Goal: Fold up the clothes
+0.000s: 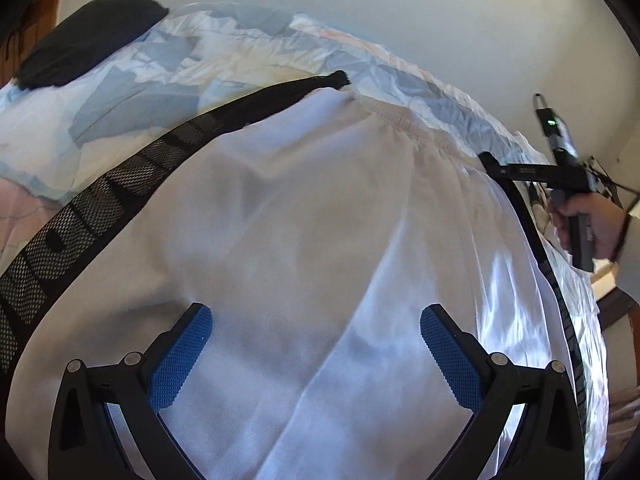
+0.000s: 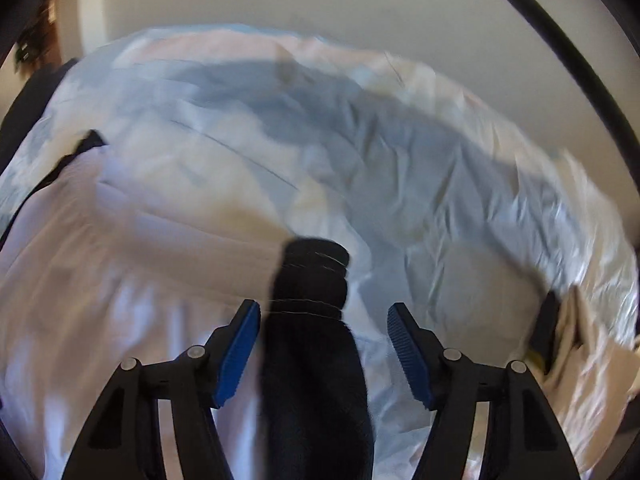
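Lying spread on the bed (image 1: 168, 60), the white shorts (image 1: 304, 216) are gripped by neither gripper (image 1: 316, 354), both wide open; the black side stripe (image 2: 312, 344) could be missed, skewing the fold.

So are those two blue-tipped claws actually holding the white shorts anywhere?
No. The left gripper and right gripper are both open; neither grips the white shorts.

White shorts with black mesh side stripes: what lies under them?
Under the white shorts a crumpled pale blue and white bedsheet shows past the waistband and sides. Whatever lies directly beneath the shorts is covered.
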`<state>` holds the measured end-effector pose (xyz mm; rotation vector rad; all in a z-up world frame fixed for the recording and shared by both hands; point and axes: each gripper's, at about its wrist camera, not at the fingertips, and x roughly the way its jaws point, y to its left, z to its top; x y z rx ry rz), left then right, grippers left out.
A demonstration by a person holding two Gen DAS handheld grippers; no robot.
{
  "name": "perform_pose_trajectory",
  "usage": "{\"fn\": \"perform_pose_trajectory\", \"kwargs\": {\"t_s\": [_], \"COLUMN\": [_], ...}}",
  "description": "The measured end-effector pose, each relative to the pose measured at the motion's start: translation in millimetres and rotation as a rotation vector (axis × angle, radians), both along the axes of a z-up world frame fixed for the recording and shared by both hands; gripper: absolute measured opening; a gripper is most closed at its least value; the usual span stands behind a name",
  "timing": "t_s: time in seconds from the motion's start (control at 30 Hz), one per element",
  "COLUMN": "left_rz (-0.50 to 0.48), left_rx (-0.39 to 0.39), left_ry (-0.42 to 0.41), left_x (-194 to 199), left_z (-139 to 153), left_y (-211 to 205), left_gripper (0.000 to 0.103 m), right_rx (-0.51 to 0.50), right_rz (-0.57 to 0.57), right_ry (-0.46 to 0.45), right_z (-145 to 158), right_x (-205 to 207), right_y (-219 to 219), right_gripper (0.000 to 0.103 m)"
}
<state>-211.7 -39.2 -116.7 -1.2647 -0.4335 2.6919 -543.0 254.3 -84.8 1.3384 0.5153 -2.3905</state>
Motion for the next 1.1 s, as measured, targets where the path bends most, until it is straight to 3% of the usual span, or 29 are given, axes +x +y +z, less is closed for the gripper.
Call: {"fn": "perform_pose_trajectory", "kwargs": {"t_s": [0.03,0.07,0.17,0.37,0.5,0.53,0.6,0.63,0.67,0.8,0.9,0.97,1.1], "left_rz": [-0.007,-0.013,-0.016,-0.009,-0.019,-0.026,-0.049,-0.060,-0.069,-0.127,-0.243,-0.331,-0.558], "left_rx": [-0.003,-0.006,-0.014,0.023,-0.004,-0.016,-0.026,-0.013,0.018,0.158,0.187,0.233,0.567], "left_ry": [0.001,0.003,0.013,-0.012,-0.025,-0.030,-0.024,-0.019,-0.011,0.008,0.000,0.016,-0.001], "left_x": [-1.3,-1.7,-2.2,-8.3,-10.8,-11.6,-12.3,-13.1,-13.7,-14.5,-10.3,-1.7,18.3], "left_z": [0.1,0.3,1.5,-0.5,-5.6,-6.0,-5.5,-4.7,-2.9,3.1,5.8,11.4,22.3], "left_y": [1.5,2.5,3.8,-1.2,0.9,2.5,4.0,3.6,2.3,3.8,27.8,43.2,62.3], "left_gripper": [0.102,0.102,0.102,0.102,0.102,0.102,0.102,0.102,0.102,0.102,0.102,0.102,0.102], "right_rx": [-0.006,-0.026,-0.054,-0.061,-0.004,0.021,0.028,0.007,-0.022,-0.145,-0.176,-0.213,-0.304], "right_rz": [-0.010,-0.009,0.009,-0.086,-0.085,-0.079,-0.109,-0.139,-0.173,-0.175,-0.171,-0.202,-0.363], "right_ry": [-0.008,-0.021,-0.023,-0.025,-0.011,-0.008,0.017,0.039,0.064,0.012,-0.061,-0.097,-0.222], "right_z": [-4.6,-7.8,-11.1,-4.5,-7.0,-9.2,-3.3,4.7,14.0,38.9,48.2,46.1,30.7], "right_x": [-3.8,-5.7,-4.1,-24.7,-33.4,-33.6,-28.1,-18.2,-5.8,81.4,181.7,235.5,325.3], "right_y": [0.7,0.2,-7.1,-5.3,-19.9,-25.1,-25.4,-19.2,-11.3,23.7,77.2,105.3,169.4], "right_gripper": [0.070,0.062,0.021,0.018,0.019,0.024,0.048,0.073,0.086,0.089,0.090,0.096,0.102]}}
